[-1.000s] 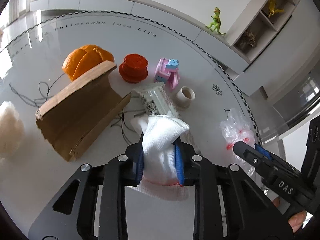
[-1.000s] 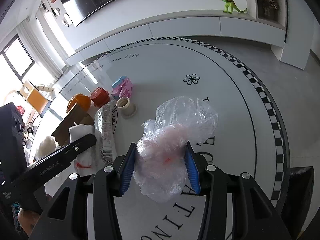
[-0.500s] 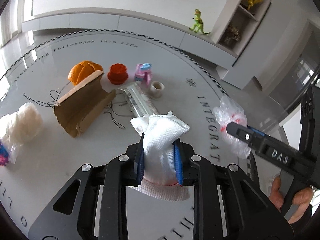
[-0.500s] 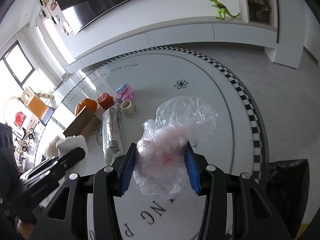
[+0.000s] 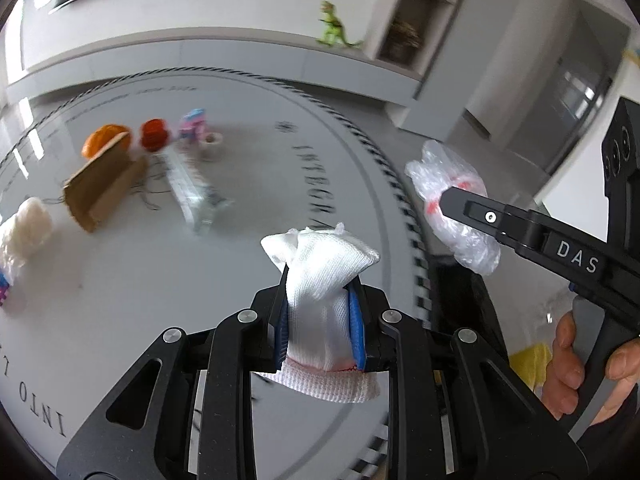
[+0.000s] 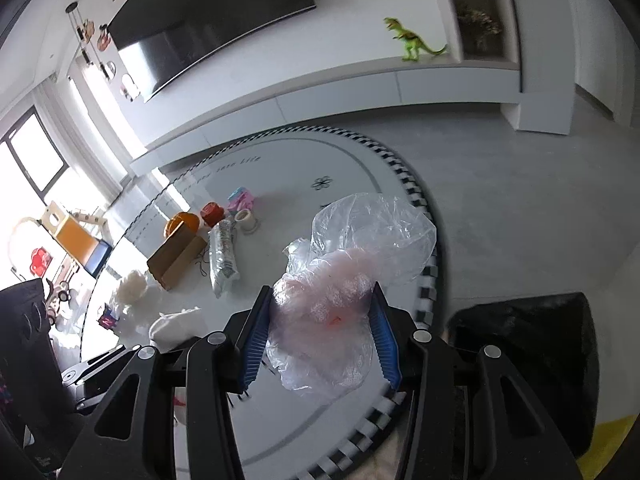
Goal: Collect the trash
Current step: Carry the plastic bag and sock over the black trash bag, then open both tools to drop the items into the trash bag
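Note:
My left gripper (image 5: 320, 292) is shut on a white knitted cloth (image 5: 320, 256) with a reddish hem, which bulges out above the blue pads. My right gripper (image 6: 320, 320) is shut on a crumpled clear plastic bag (image 6: 360, 248) with pinkish wrap inside. In the left wrist view the right gripper (image 5: 452, 200) and its plastic bag (image 5: 464, 240) hang at the right, over the checkered rim of the round mat (image 5: 248, 240). A hand (image 5: 580, 360) holds its handle. A black trash bag (image 6: 520, 344) lies open just off the mat's edge, below and right of the right gripper.
Far back on the mat lie a folded cardboard piece (image 5: 100, 188), an orange pumpkin shape (image 5: 104, 140), a red lid (image 5: 154, 138), a pink toy (image 5: 192, 124), a tape roll (image 5: 211, 146), a clear wrapper (image 5: 192, 192) and a white fluffy wad (image 5: 24, 228). A low white cabinet (image 6: 360, 88) lines the wall.
Both grippers have risen and drawn away from the pile toward the mat's checkered edge, each keeping its load. The black trash bag has come further into the right wrist view.

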A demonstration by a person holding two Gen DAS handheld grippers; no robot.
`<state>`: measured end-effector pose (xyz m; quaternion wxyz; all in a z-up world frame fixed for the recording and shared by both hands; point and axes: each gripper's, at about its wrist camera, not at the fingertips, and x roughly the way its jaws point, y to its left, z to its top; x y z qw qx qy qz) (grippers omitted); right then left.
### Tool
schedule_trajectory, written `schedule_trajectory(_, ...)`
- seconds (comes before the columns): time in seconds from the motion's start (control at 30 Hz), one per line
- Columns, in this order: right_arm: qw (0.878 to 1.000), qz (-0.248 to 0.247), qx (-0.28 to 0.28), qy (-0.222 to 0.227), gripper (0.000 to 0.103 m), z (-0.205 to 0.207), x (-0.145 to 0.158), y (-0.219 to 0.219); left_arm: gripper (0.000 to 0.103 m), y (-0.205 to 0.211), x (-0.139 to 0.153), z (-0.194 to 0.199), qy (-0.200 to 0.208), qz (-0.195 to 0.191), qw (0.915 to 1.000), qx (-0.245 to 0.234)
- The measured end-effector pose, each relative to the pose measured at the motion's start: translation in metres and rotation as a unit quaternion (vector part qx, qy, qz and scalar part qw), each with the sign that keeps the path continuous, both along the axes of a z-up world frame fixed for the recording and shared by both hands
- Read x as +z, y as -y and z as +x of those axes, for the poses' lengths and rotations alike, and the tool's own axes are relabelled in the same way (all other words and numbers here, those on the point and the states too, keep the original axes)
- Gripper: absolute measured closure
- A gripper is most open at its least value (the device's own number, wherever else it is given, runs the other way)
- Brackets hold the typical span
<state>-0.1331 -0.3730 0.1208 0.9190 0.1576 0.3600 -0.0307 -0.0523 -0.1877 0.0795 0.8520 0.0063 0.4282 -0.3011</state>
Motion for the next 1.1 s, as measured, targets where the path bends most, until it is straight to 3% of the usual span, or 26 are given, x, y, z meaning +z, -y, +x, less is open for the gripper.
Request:
schedule_trajectory(0.37, 0.997, -0.015, -0.075, 0.014, 0.054, -0.089, -0.001, 0.050, 0.078, 0.084, -0.004, -0.070, 0.006, 0.028, 0.9933, -0.112)
schedule_trajectory(0.5, 0.992, -0.020, -0.121, 0.008, 0.054, -0.126, -0.010, 0.078, 0.077, 0.119, -0.018, -0.092, -0.011, 0.037, 0.9871, -0.156)
schedule_trajectory(0.77, 0.981, 0.015, -0.192, -0.025, 0.054, -0.171, -0.045, 0.140, 0.077, 0.177, -0.052, -0.126, -0.036, 0.072, 0.9712, -0.224)
schedule_trajectory(0.8, 0.981, 0.018, -0.192, -0.034, 0.052, -0.173, -0.050, 0.145, 0.073, 0.185, -0.055, -0.128, -0.035, 0.073, 0.9693, -0.232)
schedule_trajectory(0.83, 0.980, 0.020, -0.193, -0.046, 0.050, -0.173, -0.054, 0.150, 0.062, 0.190, -0.056, -0.129, -0.035, 0.077, 0.9677, -0.237)
schedule_trajectory(0.87, 0.977, 0.019, -0.204, -0.059, 0.041, -0.173, -0.060, 0.156, 0.022, 0.198, -0.059, -0.129, -0.035, 0.084, 0.9666, -0.240)
schedule_trajectory(0.9, 0.974, 0.016, -0.218, -0.066, 0.032, -0.176, -0.062, 0.161, 0.007, 0.203, -0.059, -0.129, -0.025, 0.088, 0.9680, -0.234)
schedule_trajectory(0.97, 0.968, 0.014, -0.242, -0.067, 0.032, -0.183, -0.067, 0.170, 0.006, 0.208, -0.057, -0.131, -0.006, 0.088, 0.9696, -0.228)
schedule_trajectory(1.1, 0.965, 0.028, -0.255, -0.061, 0.032, -0.194, -0.073, 0.177, 0.006, 0.206, -0.060, -0.128, -0.014, 0.084, 0.9694, -0.230)
